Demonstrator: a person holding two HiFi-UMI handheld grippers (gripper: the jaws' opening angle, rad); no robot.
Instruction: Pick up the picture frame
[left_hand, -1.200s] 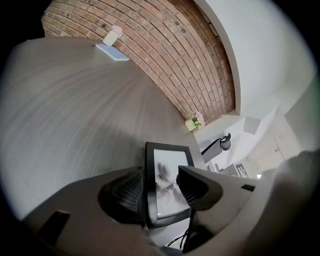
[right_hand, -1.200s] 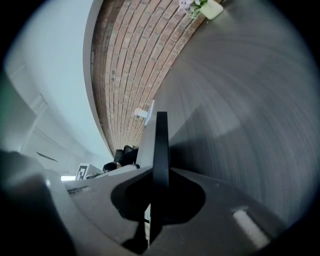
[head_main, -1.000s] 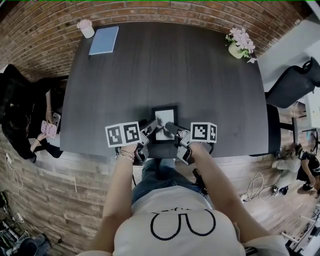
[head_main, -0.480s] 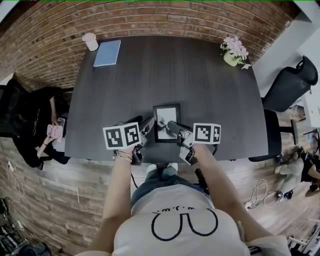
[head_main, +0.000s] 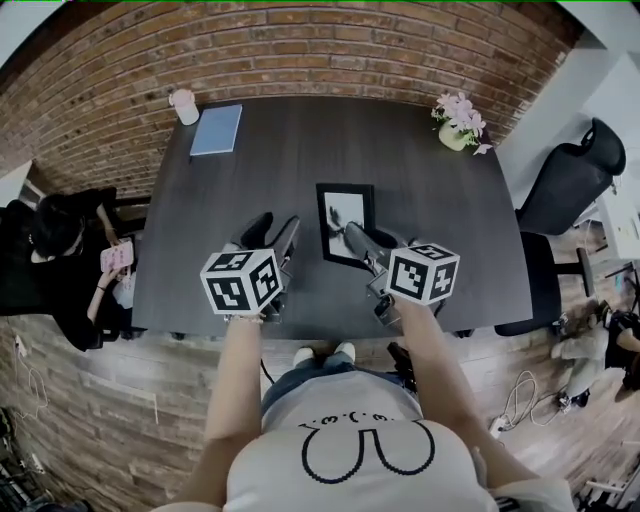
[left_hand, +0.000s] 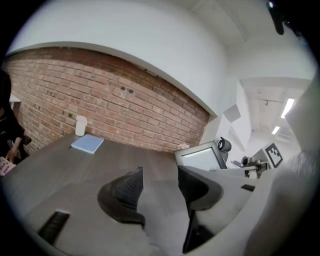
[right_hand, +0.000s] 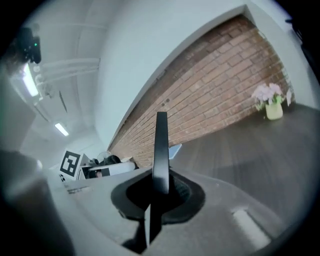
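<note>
The black picture frame (head_main: 345, 222) hangs above the dark table (head_main: 300, 170), tilted, with my right gripper (head_main: 362, 242) shut on its near right edge. In the right gripper view the frame (right_hand: 161, 150) shows edge-on, clamped between the two pads. My left gripper (head_main: 276, 238) is left of the frame and apart from it, jaws open and empty. The left gripper view has its black pads (left_hand: 122, 192) spread with only table between them, and the frame (left_hand: 200, 156) off to the right.
A blue notebook (head_main: 215, 130) and a pale cup (head_main: 183, 105) lie at the table's far left by the brick wall. A vase of pink flowers (head_main: 457, 122) stands at the far right. A person (head_main: 60, 250) sits left of the table; an office chair (head_main: 575, 180) is at the right.
Both grippers have risen. The frame has come up off the table in the right gripper. The left gripper, earlier at the frame's left edge, now stands apart from it.
</note>
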